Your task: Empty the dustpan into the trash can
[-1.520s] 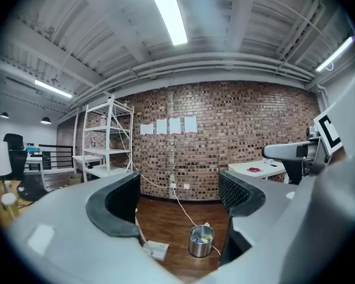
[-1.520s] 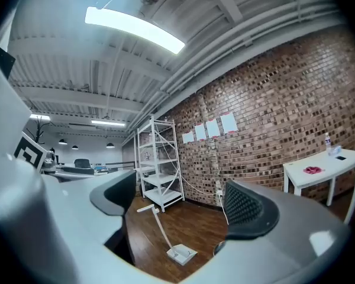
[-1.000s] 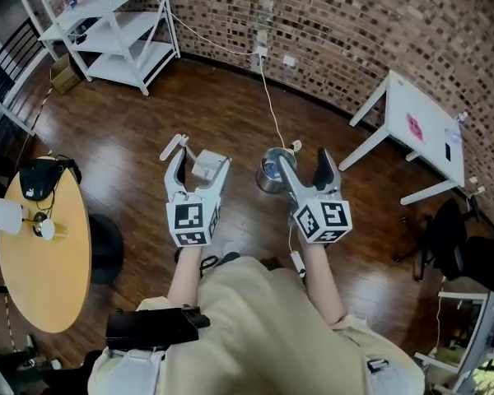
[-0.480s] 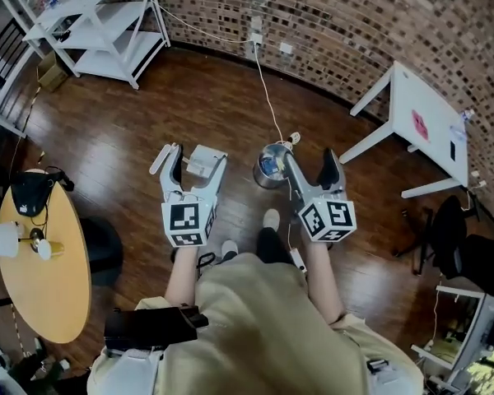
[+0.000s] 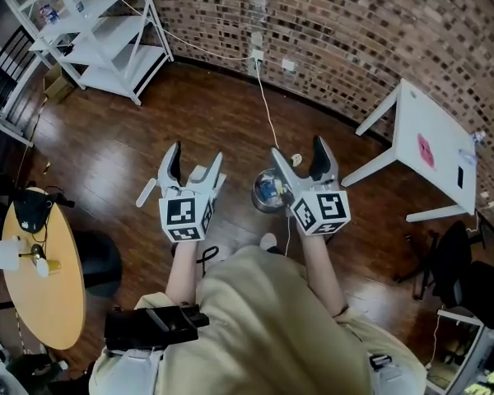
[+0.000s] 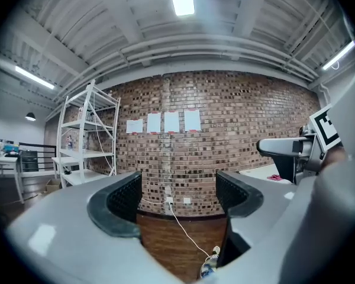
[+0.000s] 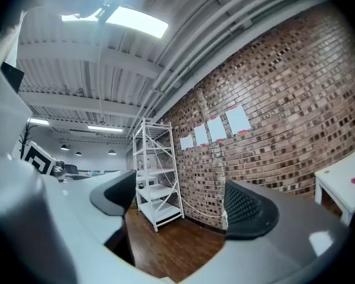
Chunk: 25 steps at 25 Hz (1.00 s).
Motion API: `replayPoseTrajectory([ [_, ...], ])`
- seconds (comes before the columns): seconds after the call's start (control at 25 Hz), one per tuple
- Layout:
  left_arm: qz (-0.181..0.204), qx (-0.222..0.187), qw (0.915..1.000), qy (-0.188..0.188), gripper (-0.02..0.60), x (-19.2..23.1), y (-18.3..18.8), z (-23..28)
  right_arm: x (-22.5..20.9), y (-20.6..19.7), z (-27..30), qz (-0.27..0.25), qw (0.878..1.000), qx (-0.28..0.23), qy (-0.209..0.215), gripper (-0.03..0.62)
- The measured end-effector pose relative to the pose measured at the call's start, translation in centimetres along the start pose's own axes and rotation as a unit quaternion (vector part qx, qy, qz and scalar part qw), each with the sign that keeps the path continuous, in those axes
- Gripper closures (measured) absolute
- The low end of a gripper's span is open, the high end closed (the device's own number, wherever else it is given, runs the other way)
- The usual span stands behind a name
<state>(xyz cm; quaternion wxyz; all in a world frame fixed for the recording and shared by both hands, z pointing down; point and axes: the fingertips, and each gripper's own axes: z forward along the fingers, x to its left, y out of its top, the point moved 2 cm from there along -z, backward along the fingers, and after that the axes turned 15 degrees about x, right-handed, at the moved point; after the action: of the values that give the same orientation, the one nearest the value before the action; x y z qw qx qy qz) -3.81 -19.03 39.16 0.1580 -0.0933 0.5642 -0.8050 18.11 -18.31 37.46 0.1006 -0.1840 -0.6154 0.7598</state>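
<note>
Both grippers have moved up over the floor items: the dustpan lies left of centre beneath the spread, empty left gripper. The trash can stands at centre beside the spread, empty right gripper. Lowering squarely onto the dustpan's handle seems wise.

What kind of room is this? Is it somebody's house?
Probably a workroom or studio, not a home: a bare brick wall, a white metal shelf rack, a wooden floor and a plain white table.

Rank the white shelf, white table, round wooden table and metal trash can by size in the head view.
Largest: white shelf
Then white table and round wooden table, too alike to rank
Smallest: metal trash can
</note>
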Motion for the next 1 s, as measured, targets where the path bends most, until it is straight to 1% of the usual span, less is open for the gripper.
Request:
replayPoseTrajectory([
  [0.08,0.002,0.006,1.0000,0.006,0.204,-0.5,0.4,1.4,-1.1,0.0,1.1,-0.004,1.000,0.004,0.018,0.137],
  [0.2,0.004,0.019,0.9996,0.019,0.204,-0.4,0.5,2.6,-1.1,-0.7,2.9,-0.026,0.998,0.020,0.059,0.137],
  [0.32,0.007,0.027,0.9992,0.029,0.204,0.7,0.4,3.7,-1.0,-1.2,4.5,-0.020,0.997,0.023,0.072,0.137],
  [0.4,0.010,0.027,0.9992,0.027,0.204,1.8,0.3,4.7,-0.8,-1.4,5.7,-0.014,0.997,0.024,0.067,0.137],
  [0.52,0.022,0.016,0.9995,0.018,0.199,3.5,0.6,6.4,-0.6,-1.0,7.4,-0.012,0.999,0.014,0.037,0.137],
  [0.6,0.027,0.012,0.9996,0.004,0.196,4.5,1.0,7.3,-0.1,-0.4,8.4,-0.013,1.000,0.001,0.017,0.137],
  [0.68,0.035,0.013,0.9993,-0.008,0.196,5.5,1.4,7.6,0.8,0.0,9.4,-0.013,1.000,-0.006,0.008,0.137],
  [0.76,0.049,0.017,0.9986,-0.011,0.194,7.2,1.6,7.5,2.0,0.1,10.5,-0.013,1.000,-0.010,0.006,0.137],
  [0.88,0.045,0.026,0.9985,-0.016,0.179,9.9,1.6,7.3,3.6,0.3,12.3,-0.009,1.000,-0.011,0.017,0.137],
  [1.0,0.051,0.033,0.9981,-0.010,0.181,12.5,1.0,6.6,5.3,0.0,13.6,-0.007,1.000,-0.006,0.028,0.137],
])
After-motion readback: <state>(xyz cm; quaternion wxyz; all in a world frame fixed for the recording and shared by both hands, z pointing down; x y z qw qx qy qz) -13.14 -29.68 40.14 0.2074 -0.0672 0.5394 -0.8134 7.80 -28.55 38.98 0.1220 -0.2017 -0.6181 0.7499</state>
